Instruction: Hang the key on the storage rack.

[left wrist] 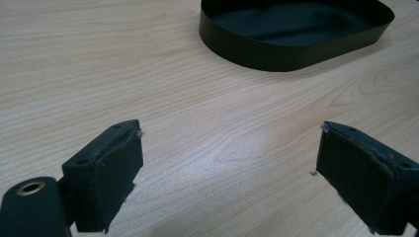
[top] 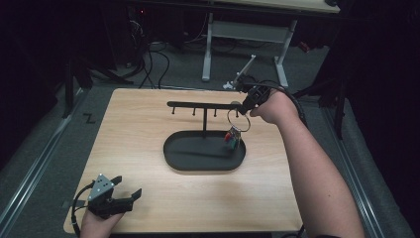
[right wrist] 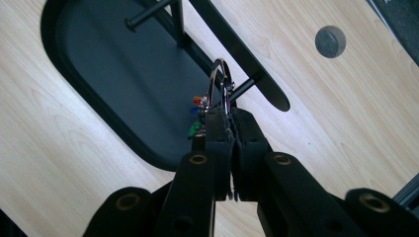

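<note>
One metal ring [top: 238, 120] with small coloured charms [top: 232, 136] hangs at the right end of the rack's crossbar [top: 203, 104], at about two o'clock from the black oval tray [top: 198, 161] on which the rack stands. Right gripper [top: 244, 110] is clenched on that ring; in the right gripper view its pads [right wrist: 217, 133] pinch the ring [right wrist: 220, 86] beside a peg. Left gripper [top: 130, 194] rests at seven o'clock on the wooden table [top: 138, 129], jaws spread wide, grasping nothing.

Both grippers are black, the left gripper [top: 130, 194] topped by a grey three-cornered plate, brass-ringed screw holes near its jaws.
</note>
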The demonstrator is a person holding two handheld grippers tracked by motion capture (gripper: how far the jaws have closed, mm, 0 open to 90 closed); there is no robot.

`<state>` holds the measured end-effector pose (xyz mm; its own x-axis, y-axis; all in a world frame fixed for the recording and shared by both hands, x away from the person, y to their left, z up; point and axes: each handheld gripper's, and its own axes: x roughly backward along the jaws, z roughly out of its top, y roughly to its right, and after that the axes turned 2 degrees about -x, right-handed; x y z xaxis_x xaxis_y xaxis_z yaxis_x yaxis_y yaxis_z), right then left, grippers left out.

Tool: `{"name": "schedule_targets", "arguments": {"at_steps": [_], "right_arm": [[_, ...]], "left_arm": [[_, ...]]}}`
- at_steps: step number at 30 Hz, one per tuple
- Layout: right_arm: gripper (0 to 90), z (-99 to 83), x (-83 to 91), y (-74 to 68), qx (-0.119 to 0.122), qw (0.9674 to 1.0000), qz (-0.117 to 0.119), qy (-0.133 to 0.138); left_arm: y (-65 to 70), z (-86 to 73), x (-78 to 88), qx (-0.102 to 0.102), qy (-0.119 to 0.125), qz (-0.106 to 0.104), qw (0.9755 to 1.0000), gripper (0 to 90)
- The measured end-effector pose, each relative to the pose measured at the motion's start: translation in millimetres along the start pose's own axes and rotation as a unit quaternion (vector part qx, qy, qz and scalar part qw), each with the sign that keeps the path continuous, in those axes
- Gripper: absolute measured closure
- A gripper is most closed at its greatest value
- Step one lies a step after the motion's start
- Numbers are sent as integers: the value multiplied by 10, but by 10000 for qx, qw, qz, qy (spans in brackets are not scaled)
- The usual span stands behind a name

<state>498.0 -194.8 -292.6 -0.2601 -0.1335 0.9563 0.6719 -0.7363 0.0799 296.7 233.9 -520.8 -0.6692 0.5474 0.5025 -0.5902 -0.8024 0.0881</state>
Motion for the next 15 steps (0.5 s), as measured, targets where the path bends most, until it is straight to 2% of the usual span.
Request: {"name": "schedule_targets", "arguments": {"at_steps": [1, 2, 5, 12, 15], "right_arm": [[876, 6, -33, 20, 58, 10000, 4, 0], [875, 4, -40, 14, -6, 10000, 18, -9], [875, 15, -65, 23, 31, 10000, 10, 5], [867, 42, -109, 10, 83, 9999, -106, 63], [819, 52, -57, 2, 79, 9996, -145, 229]], "left_arm": [[3, 0, -1, -3, 3, 8, 10000, 112], [4, -1, -3, -2, 9, 12, 10000, 112], [4, -4, -5, 2, 0, 12, 10000, 112], [-3, -11, 7, 8, -20, 32, 10000, 112], [-4, -11, 7, 10, -6, 41, 10000, 112]]}}
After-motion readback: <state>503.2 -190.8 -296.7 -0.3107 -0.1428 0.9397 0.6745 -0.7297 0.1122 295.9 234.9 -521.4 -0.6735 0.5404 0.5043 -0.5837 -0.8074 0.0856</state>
